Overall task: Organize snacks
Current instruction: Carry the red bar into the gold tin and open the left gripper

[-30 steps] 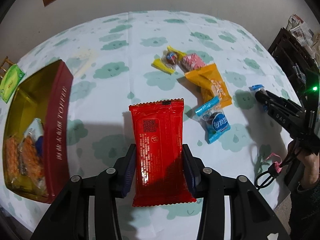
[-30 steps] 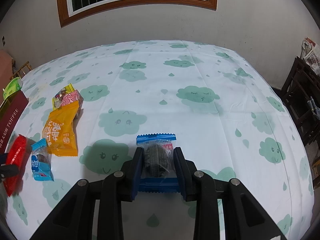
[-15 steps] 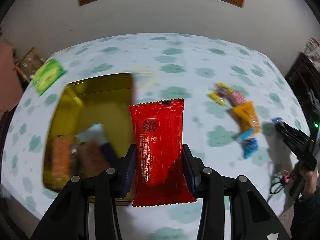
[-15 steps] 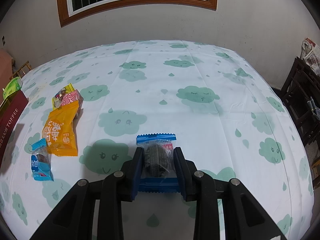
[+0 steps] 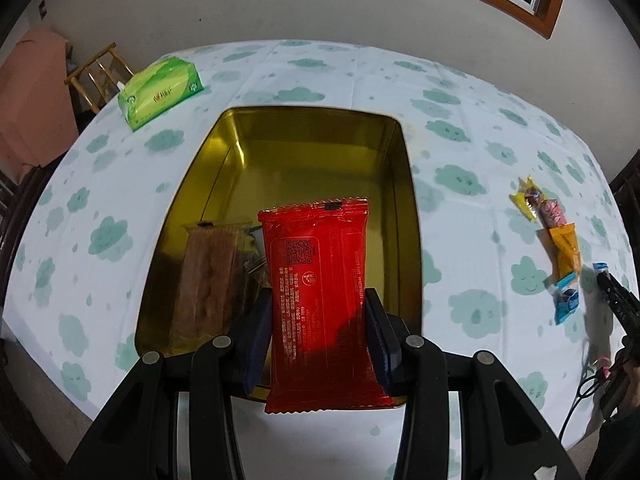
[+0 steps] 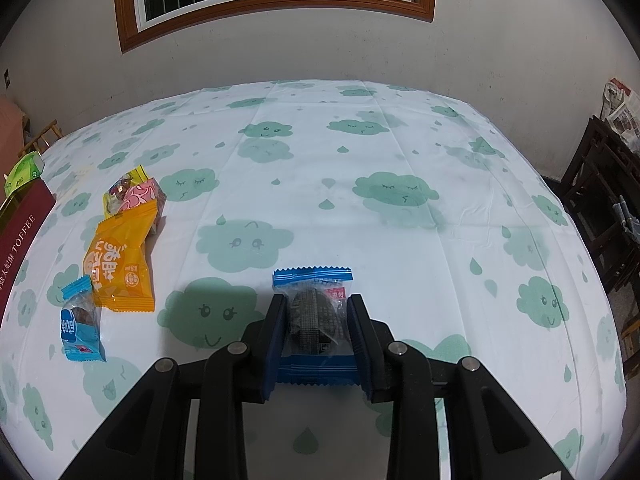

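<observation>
Left gripper [image 5: 318, 312] — jaws pinching red snack packet [image 5: 320, 300] by its long edges, held above the near end of the gold tin [image 5: 404, 184]. Right gripper [image 6: 316, 322] — jaws clamped on blue-wrapped dark snack [image 6: 314, 312], over the surface [image 6: 400, 152].

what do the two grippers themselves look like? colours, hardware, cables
Both are alike: matte black plastic linkage arms with round silver pivot screws, ending in dark blue ribbed finger pads. That holds for the left gripper and the right gripper. In the left wrist view, the right gripper's side shows white lettering too small to read, a black cable looping below, and a small pink tag.
</observation>
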Demonstrator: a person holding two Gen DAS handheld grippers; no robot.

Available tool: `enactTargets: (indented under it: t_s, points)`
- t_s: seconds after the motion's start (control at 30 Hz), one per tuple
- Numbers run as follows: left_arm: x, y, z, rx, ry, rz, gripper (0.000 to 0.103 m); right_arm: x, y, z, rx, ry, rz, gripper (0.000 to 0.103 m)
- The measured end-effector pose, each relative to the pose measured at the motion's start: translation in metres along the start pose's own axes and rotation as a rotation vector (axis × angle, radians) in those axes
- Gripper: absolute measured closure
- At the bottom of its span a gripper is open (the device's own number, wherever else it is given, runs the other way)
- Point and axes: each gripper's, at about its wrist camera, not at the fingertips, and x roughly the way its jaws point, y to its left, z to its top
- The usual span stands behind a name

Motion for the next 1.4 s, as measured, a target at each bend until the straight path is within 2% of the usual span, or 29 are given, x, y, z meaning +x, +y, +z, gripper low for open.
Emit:
enactTargets:
  t_s: [0.53, 0.77, 1.4]
  points:
    - [0.012, 0.032, 0.001, 0.001, -0.002, 0.061, 0.064, 0.000, 0.000, 0.000, -0.002, 0.000, -0.003, 0.071]
    - [0.014, 0.033, 0.000, 0.008, 0.000, 0.059, 0.063, 0.000, 0.000, 0.000, -0.003, 0.001, -0.004, 0.071]
    - [0.004, 0.027, -0.007, 0.026, -0.008, 0.016, 0.052, 0.001, 0.001, 0.000, -0.004, 0.001, -0.007, 0.071]
